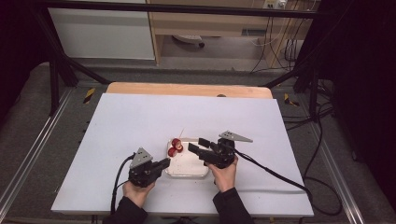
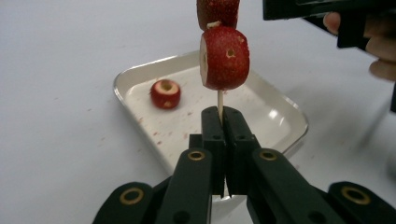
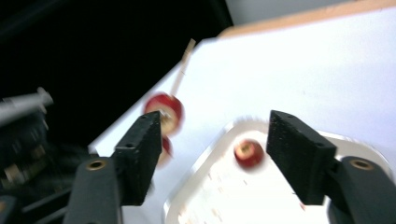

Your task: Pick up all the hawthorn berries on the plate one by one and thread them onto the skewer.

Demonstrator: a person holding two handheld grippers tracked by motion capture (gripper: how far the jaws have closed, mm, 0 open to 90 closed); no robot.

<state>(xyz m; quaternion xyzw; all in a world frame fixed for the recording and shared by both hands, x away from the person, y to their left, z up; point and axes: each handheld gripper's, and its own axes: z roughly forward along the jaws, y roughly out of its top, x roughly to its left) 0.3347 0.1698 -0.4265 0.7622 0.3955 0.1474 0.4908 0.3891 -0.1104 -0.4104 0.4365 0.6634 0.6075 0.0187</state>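
This looks like a lab or test room with a recording rig. A white-topped table (image 1: 140, 121) stands inside a black metal frame (image 1: 56, 70) on grey carpet. At twelve o'clock sits plain wooden shelving (image 1: 210, 23); at one to three o'clock, loose cables (image 1: 299, 116) trail across the floor.

Right gripper (image 3: 210, 156) jaws apart; red fruit piece (image 3: 248, 153) in tray (image 3: 205, 196) between.

I see the tray (image 1: 187, 169) on the table's (image 1: 140, 121) near middle, between my left gripper (image 1: 164, 164) and right gripper (image 1: 197, 144).
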